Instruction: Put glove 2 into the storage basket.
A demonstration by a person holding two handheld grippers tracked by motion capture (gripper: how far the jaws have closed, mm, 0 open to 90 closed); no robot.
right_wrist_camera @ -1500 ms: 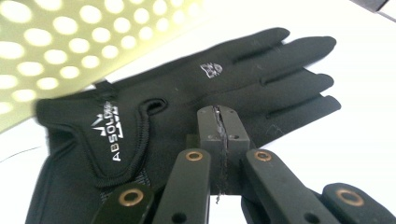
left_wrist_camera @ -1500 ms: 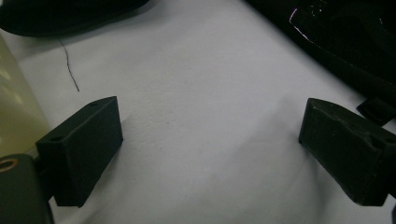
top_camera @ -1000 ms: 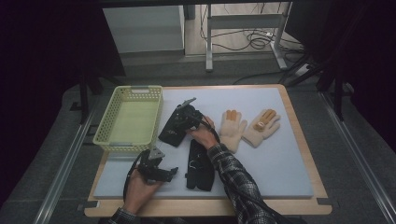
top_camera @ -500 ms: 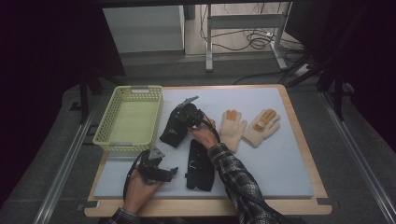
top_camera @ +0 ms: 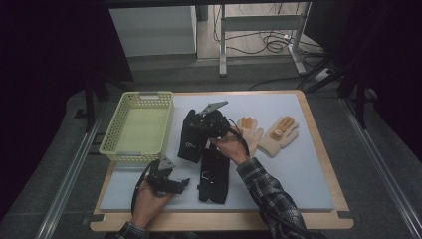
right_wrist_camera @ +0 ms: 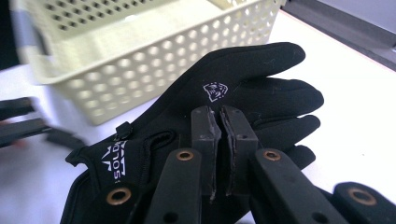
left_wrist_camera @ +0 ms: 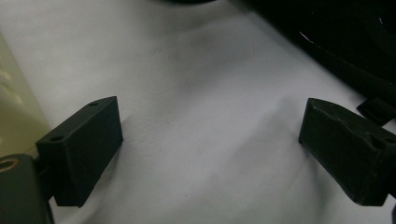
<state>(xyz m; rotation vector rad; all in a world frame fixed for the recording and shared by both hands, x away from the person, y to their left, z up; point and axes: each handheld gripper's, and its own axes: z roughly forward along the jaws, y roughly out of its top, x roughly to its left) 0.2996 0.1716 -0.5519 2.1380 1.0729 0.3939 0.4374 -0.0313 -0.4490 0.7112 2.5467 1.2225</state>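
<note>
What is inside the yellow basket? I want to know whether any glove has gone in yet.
The basket shows only its bare yellow floor in the high view; no glove lies in it. In the right gripper view its perforated wall hides most of the inside.

Both grippers are black: the left gripper (top_camera: pixel 185 182) trails a black cable, the right gripper (right_wrist_camera: pixel 219 122) has brass-ringed screw holes (plaid sleeve (top_camera: pixel 271 199) behind).
</note>
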